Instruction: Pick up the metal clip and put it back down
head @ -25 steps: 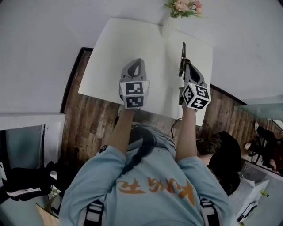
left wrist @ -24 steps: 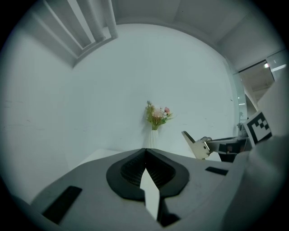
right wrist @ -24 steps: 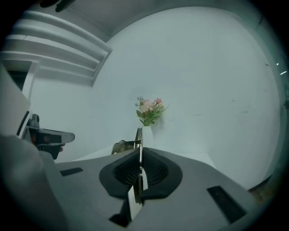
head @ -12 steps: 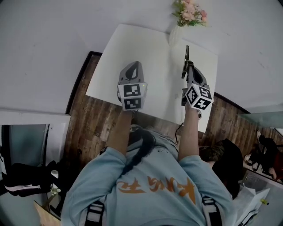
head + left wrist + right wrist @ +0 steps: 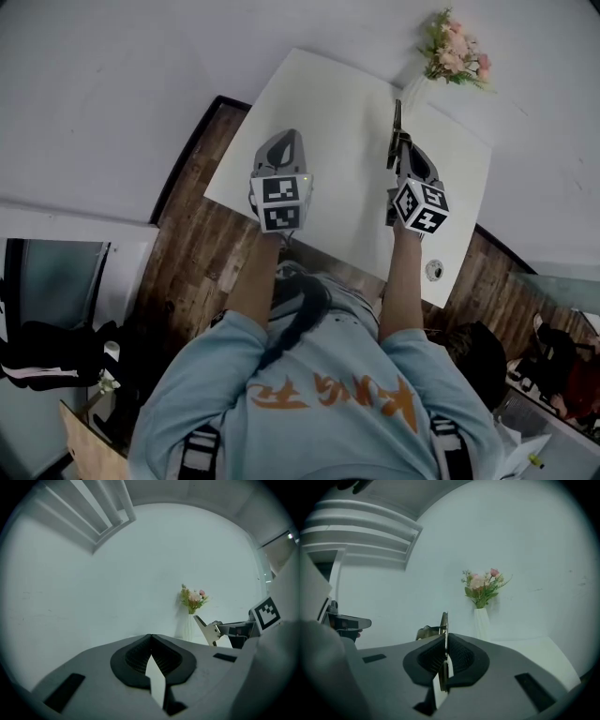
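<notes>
From overhead, the person leans over a white table (image 5: 319, 103) that sits on a dark plank floor (image 5: 187, 262), one tool in each hand. The left gripper (image 5: 280, 142) is over the near middle of the tabletop, its marker cube (image 5: 280, 202) facing up. The right gripper (image 5: 403, 148) is well apart from it, toward the table's far right part, and the metal clip (image 5: 396, 122) sticks out from its tip as a thin dark strip pointing at the far edge. A white vase (image 5: 415, 90) of pink flowers (image 5: 455, 52) stands at the far corner, near the clip's end. How high the clip sits above the surface I cannot tell from up here. In the left gripper view, the left gripper (image 5: 150, 638) has its black pads meeting at the tips with nothing pinched, only a sliver of white table showing lower down. Off to its right the clip (image 5: 207, 629) juts from the other tool, pale against the wall (image 5: 117, 573), with the flowers (image 5: 193, 598) behind it. In the right gripper view, the right gripper (image 5: 446, 637) is clamped tight on the clip (image 5: 445, 623), which stands edge-on between the ribbed pads and rises past them. The vase (image 5: 481, 622) is just beyond to the right, and the left tool (image 5: 347, 621) shows at the far left.
</notes>
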Demonstrator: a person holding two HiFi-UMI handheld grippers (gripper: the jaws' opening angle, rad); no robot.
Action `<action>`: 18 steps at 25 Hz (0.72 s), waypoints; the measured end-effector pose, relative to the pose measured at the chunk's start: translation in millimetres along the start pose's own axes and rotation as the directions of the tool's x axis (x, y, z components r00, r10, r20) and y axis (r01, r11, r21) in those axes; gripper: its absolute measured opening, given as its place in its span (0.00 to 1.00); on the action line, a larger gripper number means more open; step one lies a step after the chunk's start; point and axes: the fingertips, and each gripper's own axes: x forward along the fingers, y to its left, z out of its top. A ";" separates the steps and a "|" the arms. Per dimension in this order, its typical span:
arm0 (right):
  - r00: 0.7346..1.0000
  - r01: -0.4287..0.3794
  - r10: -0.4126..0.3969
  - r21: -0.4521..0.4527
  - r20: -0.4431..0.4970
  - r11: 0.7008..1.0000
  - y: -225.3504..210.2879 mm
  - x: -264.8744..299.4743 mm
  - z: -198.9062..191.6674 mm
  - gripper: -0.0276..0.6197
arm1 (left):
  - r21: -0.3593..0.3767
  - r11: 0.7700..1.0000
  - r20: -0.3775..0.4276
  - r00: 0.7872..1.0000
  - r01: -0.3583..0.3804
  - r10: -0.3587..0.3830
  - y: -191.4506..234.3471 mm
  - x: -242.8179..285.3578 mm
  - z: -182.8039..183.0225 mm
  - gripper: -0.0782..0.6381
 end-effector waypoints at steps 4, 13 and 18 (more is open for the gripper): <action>0.999 -0.015 0.014 -0.025 -0.040 1.000 13.6 30.4 -8.8 0.07 | -0.016 1.000 -0.028 1.000 -0.007 0.007 22.8 14.9 -5.6 0.14; 0.986 -0.012 -0.008 -0.120 -0.168 0.993 23.2 98.4 -40.2 0.07 | -0.035 0.999 -0.095 0.995 0.036 -0.039 49.6 65.8 -20.0 0.14; 0.965 -0.055 -0.006 -0.223 -0.264 0.973 31.6 141.5 -64.8 0.07 | -0.042 0.997 -0.136 0.988 0.069 -0.074 61.0 96.8 -30.4 0.14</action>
